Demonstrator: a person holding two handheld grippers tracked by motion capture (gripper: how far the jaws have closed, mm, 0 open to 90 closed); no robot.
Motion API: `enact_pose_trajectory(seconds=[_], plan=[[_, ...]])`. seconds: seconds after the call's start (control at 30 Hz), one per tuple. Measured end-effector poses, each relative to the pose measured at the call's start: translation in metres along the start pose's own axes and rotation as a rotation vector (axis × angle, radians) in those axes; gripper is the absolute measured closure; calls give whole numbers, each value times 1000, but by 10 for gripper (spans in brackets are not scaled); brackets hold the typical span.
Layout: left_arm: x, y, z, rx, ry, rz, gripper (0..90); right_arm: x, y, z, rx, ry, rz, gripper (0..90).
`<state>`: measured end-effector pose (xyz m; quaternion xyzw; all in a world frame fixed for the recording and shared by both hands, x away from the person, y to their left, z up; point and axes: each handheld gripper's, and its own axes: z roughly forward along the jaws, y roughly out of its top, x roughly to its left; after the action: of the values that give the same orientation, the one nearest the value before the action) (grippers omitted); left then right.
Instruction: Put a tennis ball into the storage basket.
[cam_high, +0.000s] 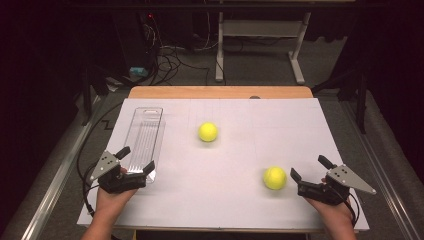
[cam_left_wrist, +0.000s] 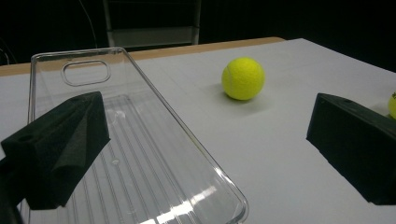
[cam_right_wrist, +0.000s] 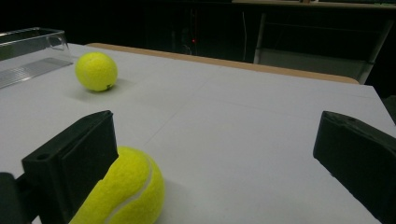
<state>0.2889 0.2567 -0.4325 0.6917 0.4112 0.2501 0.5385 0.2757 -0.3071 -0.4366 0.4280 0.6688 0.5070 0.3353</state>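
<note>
From the high view both grippers sit at the near edge of the white table (cam_high: 230, 200), jaws apart, nothing held. The right gripper (cam_high: 307, 170) is just beside the near tennis ball (cam_high: 275, 178); its own view shows that ball tucked behind one jaw. The left gripper (cam_high: 136, 160) straddles the clear tray's (cam_high: 142, 137) corner. The far tennis ball (cam_high: 207, 132) sits mid-table.

- My left hand-held gripper (cam_high: 136, 159) has jaws faced with matt black foam, slightly porous.
- The tray (cam_left_wrist: 140, 154) at my left is clear, glossy plastic, ribbed along its floor.
- Both tennis balls (cam_right_wrist: 96, 71) (cam_right_wrist: 125, 192) are fuzzy yellow felt.
- The counter (cam_high: 240, 150) wears smooth matt white paper; bare wood shows at its far edge.
</note>
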Motion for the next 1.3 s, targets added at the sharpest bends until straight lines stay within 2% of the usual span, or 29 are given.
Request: enact_pose_trajectory(seconds=[0.3,0.57,0.7,0.9,1.3], plan=[[-1,2,-1,-3,-8,4,2,1,0,1,5,8,-12,0],[-13,9,1,41,-31,26,15,1,0,2,12,10,-16,0],[-24,12,6,86,-53,61,16,2,-1,2,16,11,-16,0],[-37,13,12,143,-86,80,17,2,-1,2,19,15,-21,0],[-64,9,32,308,-156,145,18,3,-2,4,29,18,-27,0]])
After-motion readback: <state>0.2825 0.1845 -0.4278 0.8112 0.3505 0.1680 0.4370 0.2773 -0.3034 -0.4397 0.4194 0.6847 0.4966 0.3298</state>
